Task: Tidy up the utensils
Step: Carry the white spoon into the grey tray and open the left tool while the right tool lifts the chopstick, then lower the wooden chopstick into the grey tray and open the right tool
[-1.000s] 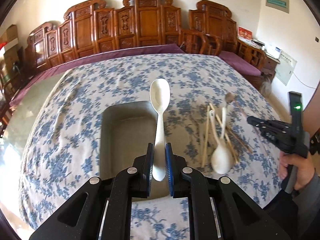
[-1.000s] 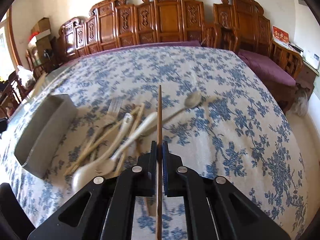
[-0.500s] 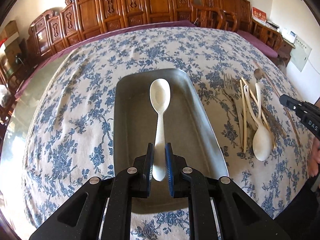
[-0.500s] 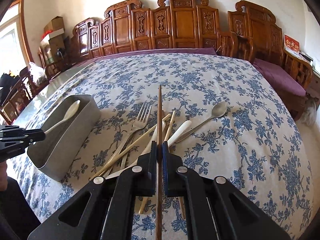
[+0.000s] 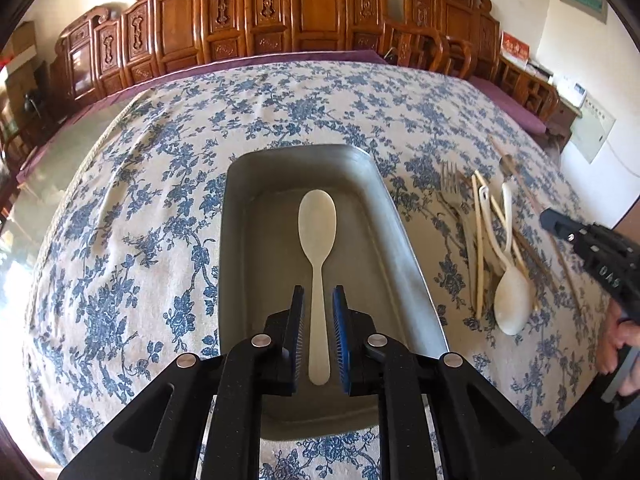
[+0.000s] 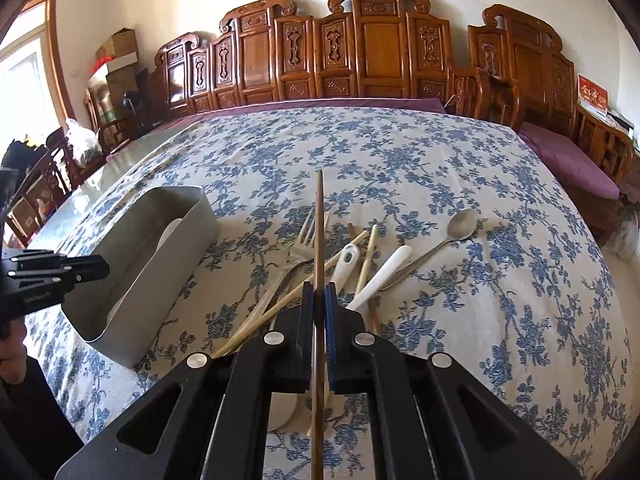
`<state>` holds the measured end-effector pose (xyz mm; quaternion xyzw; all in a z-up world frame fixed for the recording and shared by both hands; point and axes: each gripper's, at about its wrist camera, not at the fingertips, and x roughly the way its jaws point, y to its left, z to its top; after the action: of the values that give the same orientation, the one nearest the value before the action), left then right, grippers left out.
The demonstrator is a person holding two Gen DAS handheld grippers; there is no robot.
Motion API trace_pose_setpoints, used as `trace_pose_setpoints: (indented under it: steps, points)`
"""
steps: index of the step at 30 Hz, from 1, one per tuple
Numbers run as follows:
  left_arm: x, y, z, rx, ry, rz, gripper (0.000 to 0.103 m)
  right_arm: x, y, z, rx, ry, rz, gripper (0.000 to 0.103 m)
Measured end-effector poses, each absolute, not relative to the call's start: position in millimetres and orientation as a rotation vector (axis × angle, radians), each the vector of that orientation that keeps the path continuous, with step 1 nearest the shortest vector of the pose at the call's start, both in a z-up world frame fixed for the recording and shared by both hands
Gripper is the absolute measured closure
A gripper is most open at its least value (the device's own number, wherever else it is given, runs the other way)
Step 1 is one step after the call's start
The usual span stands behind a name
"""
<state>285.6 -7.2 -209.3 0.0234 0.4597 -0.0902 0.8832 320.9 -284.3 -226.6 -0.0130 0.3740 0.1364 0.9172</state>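
Left claw (image 5: 319, 312): jaws just parted, white spoon (image 5: 318, 240) loose between them over grey tray (image 5: 404, 240); withdraw straight. Right claw (image 6: 319, 300): clamped on brown chopstick (image 6: 319, 220); keep level.

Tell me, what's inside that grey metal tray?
One white spoon lies in the grey metal tray, between the left gripper's parted jaws. The gripper hides the near floor.

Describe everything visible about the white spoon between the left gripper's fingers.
The white spoon looks like glossy cream ceramic or plastic: an oval bowl facing up and a straight, slim handle. It lies lengthwise in the grey metal tray, bowl toward the far end, apparently resting on the tray floor. Its handle runs between the fingers of the left gripper, whose jaws have just been opening; gaps show on both sides, so the pads no longer seem to press it.
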Motion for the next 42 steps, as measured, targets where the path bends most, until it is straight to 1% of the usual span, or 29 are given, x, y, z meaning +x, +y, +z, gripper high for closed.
trace_pose_setpoints:
  steps: [3, 17, 23, 32, 42]
  points:
    - [282, -3, -205, 0.046, 0.943, -0.199, 0.087, 317, -274, -225, -0.038, 0.768, 0.283, 0.097]
    - [284, 41, -197, 0.017, 0.909, -0.151, 0.085, 313, -200, -202, -0.052, 0.768, 0.411, 0.097]
    - [286, 55, -194, -0.005, 0.906, -0.134, 0.085, 325, -161, -196, 0.019, 0.789, 0.479, 0.097]
    - [283, 78, -184, -0.016, 0.877, -0.093, 0.085, 353, -114, -204, 0.037, 0.816, 0.492, 0.097]
    - [282, 84, -178, -0.033, 0.861, -0.087, 0.085, 355, -96, -232, 0.047, 0.856, 0.489, 0.096]
